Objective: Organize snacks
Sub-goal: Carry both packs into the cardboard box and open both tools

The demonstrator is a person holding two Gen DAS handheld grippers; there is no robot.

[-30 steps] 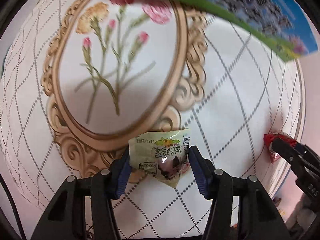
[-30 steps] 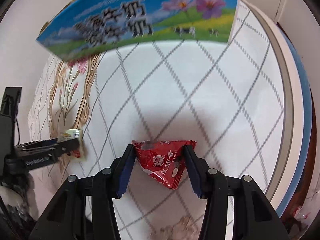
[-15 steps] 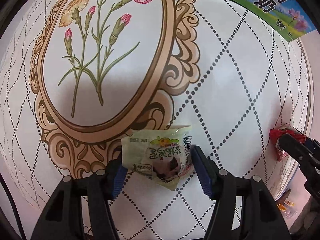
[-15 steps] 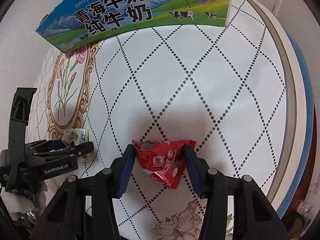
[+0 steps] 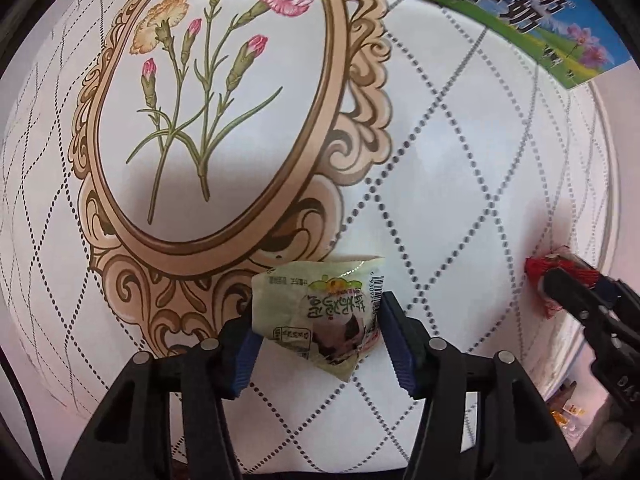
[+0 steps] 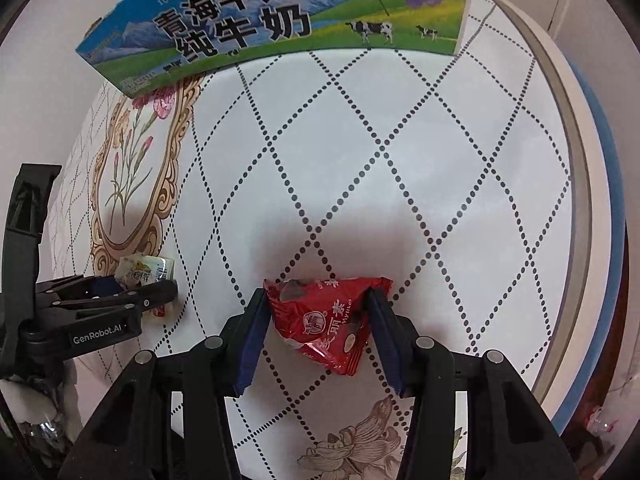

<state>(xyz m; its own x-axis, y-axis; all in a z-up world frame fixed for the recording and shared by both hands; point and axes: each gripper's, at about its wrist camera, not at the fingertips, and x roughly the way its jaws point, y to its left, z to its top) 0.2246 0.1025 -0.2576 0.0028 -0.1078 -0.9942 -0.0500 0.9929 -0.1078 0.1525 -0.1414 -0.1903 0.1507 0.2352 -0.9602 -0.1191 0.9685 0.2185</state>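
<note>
Left claw (image 5: 316, 334), just re-closed, clamps the pale packet (image 5: 320, 320); right claw (image 6: 316, 328) clamps the red packet (image 6: 326, 322): carry both level to the milk box (image 6: 276, 20), grips firm.

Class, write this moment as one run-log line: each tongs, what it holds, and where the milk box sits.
left tongs: shut on pale green snack packet | right tongs: shut on red snack packet | milk box: far end of tablecloth

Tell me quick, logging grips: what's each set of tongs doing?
Left tongs: just closed on the pale green snack packet.
Right tongs: shut on the red snack packet.
</note>
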